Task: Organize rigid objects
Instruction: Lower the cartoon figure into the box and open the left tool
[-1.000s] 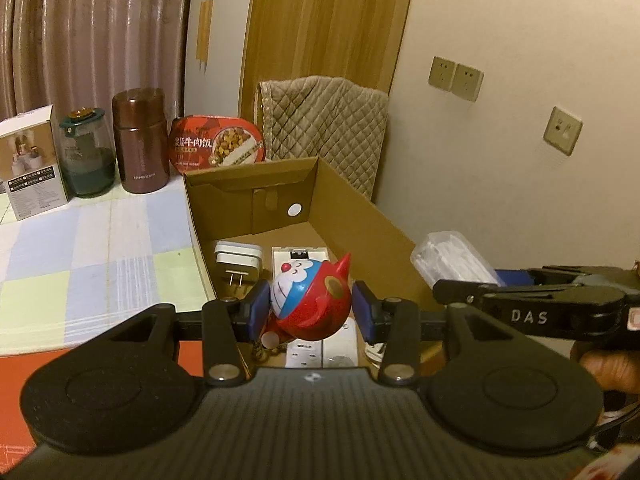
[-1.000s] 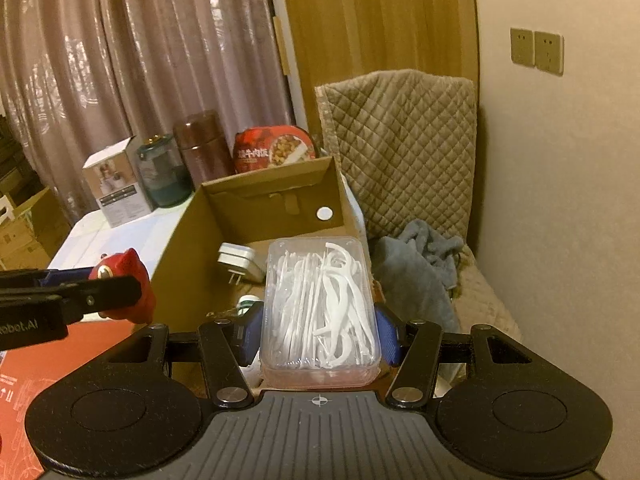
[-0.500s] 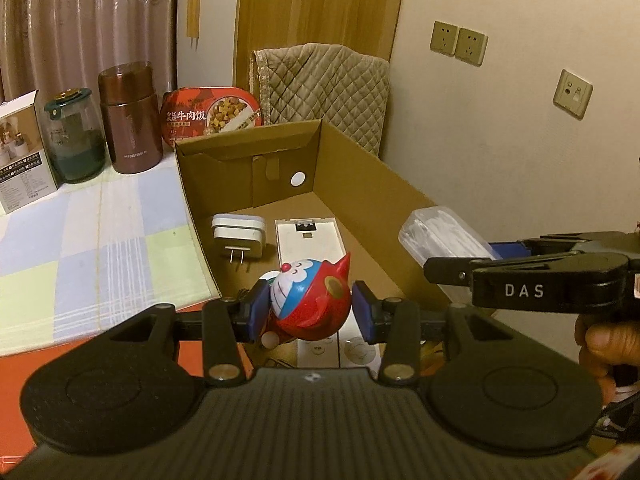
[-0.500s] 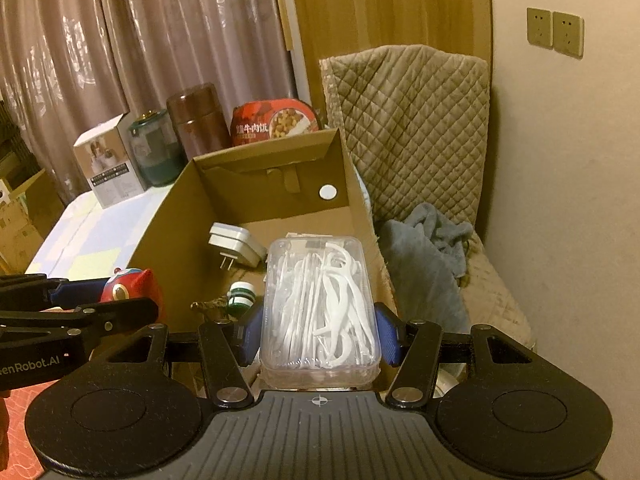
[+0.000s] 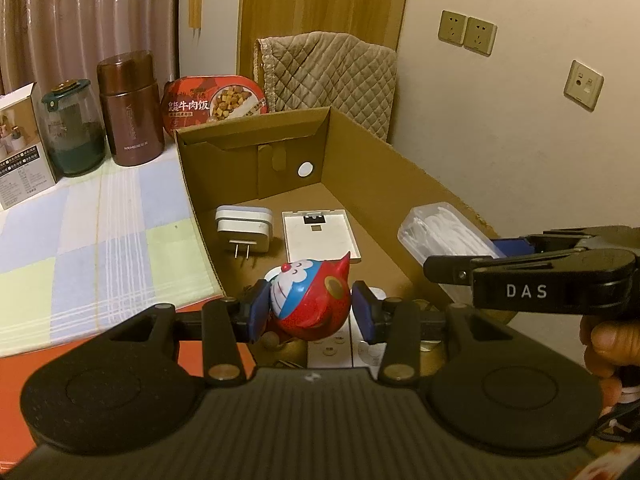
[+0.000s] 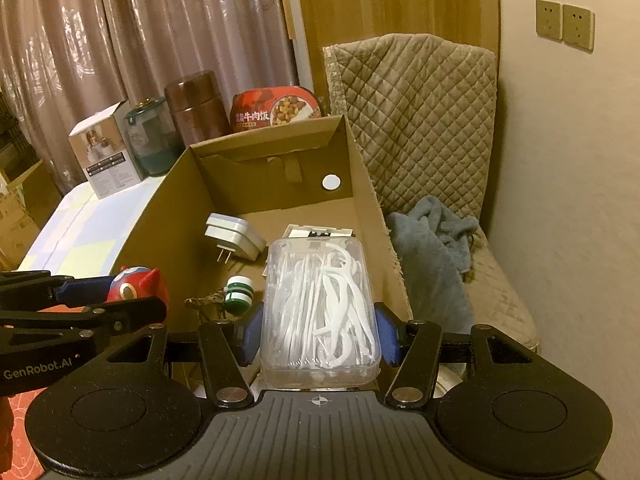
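Both grippers are full: left gripper (image 5: 310,312) clamps the red-blue toy (image 5: 310,300), right gripper (image 6: 319,334) squeezes the floss pick case (image 6: 320,308), both over the cardboard box (image 6: 168,216). The box sits on a checkered tablecloth (image 5: 100,232), curtains (image 6: 120,40) behind.

Ahead of both grippers, the cardboard box (image 6: 372,184) is open-topped, free from above. Bare floor patch at far end, ahead of the white plug adapter (image 6: 234,236) and flat white panel (image 5: 318,234). Green-white spool (image 6: 239,289) sits just left of the right gripper (image 6: 319,334). Box walls block both sides. Left gripper (image 5: 310,308) close on its left, tight between them.
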